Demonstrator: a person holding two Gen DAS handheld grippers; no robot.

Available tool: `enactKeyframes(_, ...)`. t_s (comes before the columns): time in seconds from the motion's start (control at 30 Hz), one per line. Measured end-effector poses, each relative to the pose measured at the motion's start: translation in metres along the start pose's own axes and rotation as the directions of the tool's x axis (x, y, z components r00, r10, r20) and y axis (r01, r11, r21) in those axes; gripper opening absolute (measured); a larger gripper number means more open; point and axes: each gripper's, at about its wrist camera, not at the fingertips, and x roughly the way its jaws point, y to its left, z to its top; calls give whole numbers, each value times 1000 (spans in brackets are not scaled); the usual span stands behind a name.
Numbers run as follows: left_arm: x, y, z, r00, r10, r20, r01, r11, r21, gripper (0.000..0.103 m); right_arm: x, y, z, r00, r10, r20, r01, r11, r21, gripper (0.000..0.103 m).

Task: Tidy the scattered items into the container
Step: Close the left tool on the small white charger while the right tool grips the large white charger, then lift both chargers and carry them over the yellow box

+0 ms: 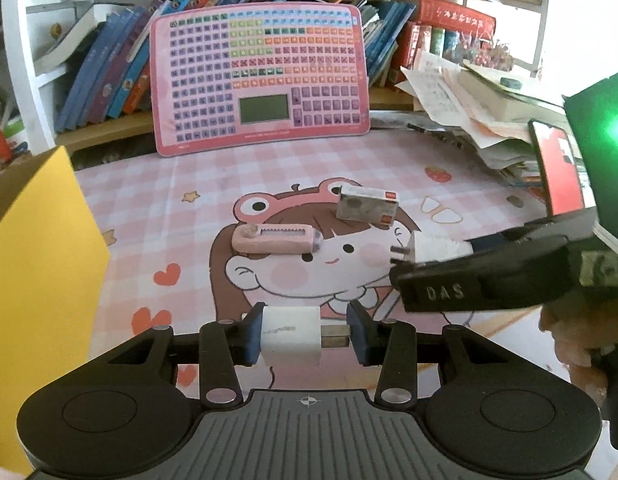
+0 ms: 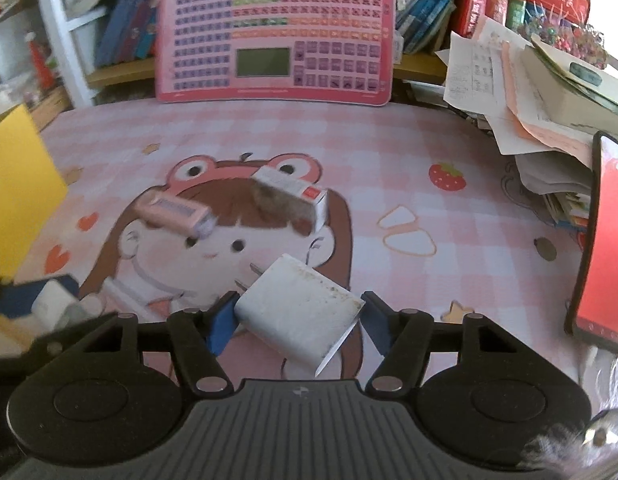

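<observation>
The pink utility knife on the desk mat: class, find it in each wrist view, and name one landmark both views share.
Left wrist view: the pink utility knife lies centre frame on the cartoon girl's hair, left of the small white box.
Right wrist view: it lies left of centre, blurred, again left of the box.
Shared landmark: the pink keyboard chart propped against the bookshelf.
</observation>
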Motion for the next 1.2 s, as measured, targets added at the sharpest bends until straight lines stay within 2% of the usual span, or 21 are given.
enactKeyframes(0.37, -66, 4, -24, 1000, -6, 7, 7, 1000, -9, 41, -66, 11, -41, 998, 70, 10, -70, 997, 22, 63)
enactKeyframes(0.7, -115, 13, -48, 1000, -11, 21, 12, 998, -68, 41, -113, 38, -80, 994, 111, 5, -111, 994, 22, 63)
enactKeyframes(0.9, -136, 24, -63, 999, -22, 38, 25, 997, -78, 41, -130, 56, -97, 996, 94, 10, -94, 995, 13, 63)
enactKeyframes(1.2, -168, 55, -84, 994, -87, 72, 90, 995, -41, 41, -158, 101, -116, 999, 34, 28, -35, 999, 31, 63)
